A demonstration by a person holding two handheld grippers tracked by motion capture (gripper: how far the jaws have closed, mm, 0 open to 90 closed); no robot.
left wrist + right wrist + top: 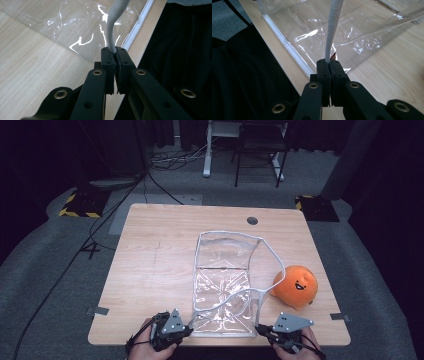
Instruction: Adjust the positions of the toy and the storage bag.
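Now, from the high view, a clear plastic bag (222, 285) is seen lying on the wooden table (150, 270), with its mouth near the person's edge. The left gripper (189, 330) is placed at the bag's near left corner and the right gripper (259, 327) at its near right corner. A grey-white rim (270, 251) is seen running round the bag's mouth, and part of it is lifted in a loop. An orange plush toy (296, 286) with a smiling face is seen just beside the bag, on its right side.

Next, in the left gripper view, the jaws are shut tight on the rim (110, 35), which is pinched between them.

Then, in the right gripper view, the jaws are also shut on the rim (332, 32), and the clear bag (352, 27) is spread out behind.

So the bag is gripped on both sides, and that part looks done. The mouth is probably to be pulled open more. The toy is not yet inside, so putting it in seems to be left.
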